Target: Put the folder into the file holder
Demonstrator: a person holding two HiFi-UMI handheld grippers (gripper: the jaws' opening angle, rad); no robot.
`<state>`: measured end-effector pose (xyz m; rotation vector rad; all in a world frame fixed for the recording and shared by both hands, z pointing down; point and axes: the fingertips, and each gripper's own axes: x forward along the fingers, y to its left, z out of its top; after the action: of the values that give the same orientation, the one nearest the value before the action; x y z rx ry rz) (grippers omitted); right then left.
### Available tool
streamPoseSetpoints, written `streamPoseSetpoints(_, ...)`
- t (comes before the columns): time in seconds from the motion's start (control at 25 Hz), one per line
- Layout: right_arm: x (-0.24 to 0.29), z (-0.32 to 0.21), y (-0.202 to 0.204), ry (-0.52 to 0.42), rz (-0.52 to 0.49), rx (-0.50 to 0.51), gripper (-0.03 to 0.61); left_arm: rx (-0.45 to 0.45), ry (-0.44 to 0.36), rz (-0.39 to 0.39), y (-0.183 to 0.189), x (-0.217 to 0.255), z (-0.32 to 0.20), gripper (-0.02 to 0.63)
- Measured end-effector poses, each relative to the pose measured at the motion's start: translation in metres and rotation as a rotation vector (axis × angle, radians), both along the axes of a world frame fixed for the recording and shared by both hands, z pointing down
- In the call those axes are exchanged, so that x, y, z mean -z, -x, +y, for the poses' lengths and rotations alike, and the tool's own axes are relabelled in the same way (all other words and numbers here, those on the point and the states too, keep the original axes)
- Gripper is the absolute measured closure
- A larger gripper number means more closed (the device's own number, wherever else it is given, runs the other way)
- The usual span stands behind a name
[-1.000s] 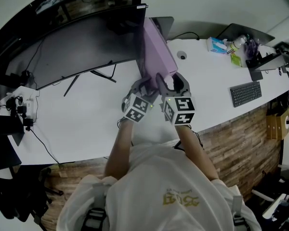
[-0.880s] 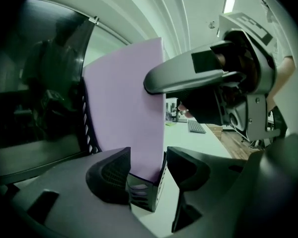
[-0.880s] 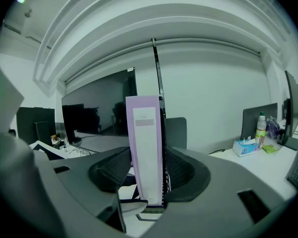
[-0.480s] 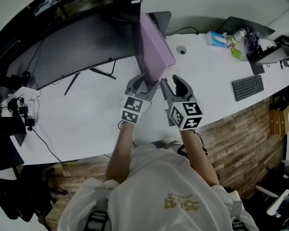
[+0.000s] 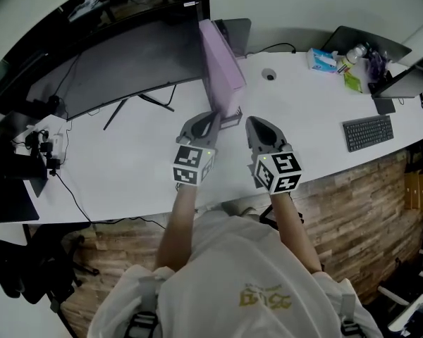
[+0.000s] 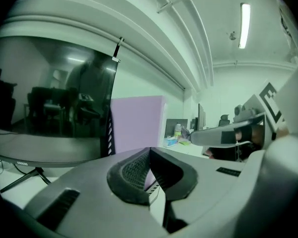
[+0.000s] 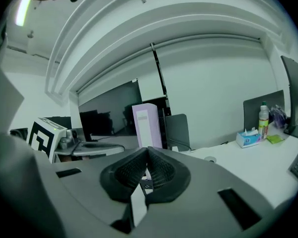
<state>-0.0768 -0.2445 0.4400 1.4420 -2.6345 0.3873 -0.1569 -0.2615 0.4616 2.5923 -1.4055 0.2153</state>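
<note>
Folder: the purple folder [image 5: 222, 62] stands upright on the white desk [image 5: 127, 164], its lower edge down in the file holder [image 6: 109, 135].
File holder: dark and slotted, it sits just beside the right end of the curved monitor [image 5: 120, 69], and one black wall rises along the folder's left side in the left gripper view.
Left gripper: the left gripper [image 5: 210, 117] points at the foot of the folder, near it but not touching; its jaws have just closed, the ribbed pads meet, and nothing is between them.
Right gripper: the right gripper [image 5: 252, 122] is held level beside the left one, a little further from the folder; its jaws have also just closed and they grip nothing.
Folder from the right gripper view: it shows narrow side on with a pale label strip, well beyond the joined tips.
Desk, right part: a keyboard [image 5: 369, 132] lies near the front edge, with a tissue box [image 5: 321, 60] and a bottle [image 7: 263, 115] further back, well apart from the folder.
Person: both forearms reach out from a white shirt [image 5: 233, 280] towards the desk.
</note>
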Motion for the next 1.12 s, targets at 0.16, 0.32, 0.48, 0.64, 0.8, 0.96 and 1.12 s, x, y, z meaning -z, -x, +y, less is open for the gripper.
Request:
streamPoseSetpoints(0.16,0.008,0.011,-0.018,-0.034,0.019,-0.007,0.568,0.054,0.003,0.017,0.001,0.015,0.010,0.598)
streamPoseSetpoints(0.32,0.011,0.020,-0.043,-0.045,0.032,-0.046,0.568,0.090,0.030,0.011,0.004,0.019,0.020,0.598)
streamPoseSetpoints(0.48,0.009,0.023,-0.056,-0.048,0.061,-0.090,0.568,0.118,0.010,0.009,0.003,0.027,0.028,0.598)
streamPoseSetpoints(0.64,0.011,0.031,-0.061,-0.043,0.060,-0.106,0.568,0.105,-0.004,-0.018,-0.003,0.029,0.037,0.598)
streamPoseSetpoints(0.8,0.009,0.038,-0.065,-0.034,0.053,-0.111,0.568,0.100,0.000,-0.019,-0.007,0.028,0.044,0.598)
streamPoseSetpoints(0.96,0.008,0.045,-0.069,-0.034,0.052,-0.123,0.568,0.094,0.007,-0.011,-0.008,0.025,0.051,0.598)
streamPoseSetpoints(1.12,0.009,0.047,-0.072,-0.033,0.047,-0.129,0.568,0.094,0.008,-0.005,-0.010,0.026,0.053,0.598)
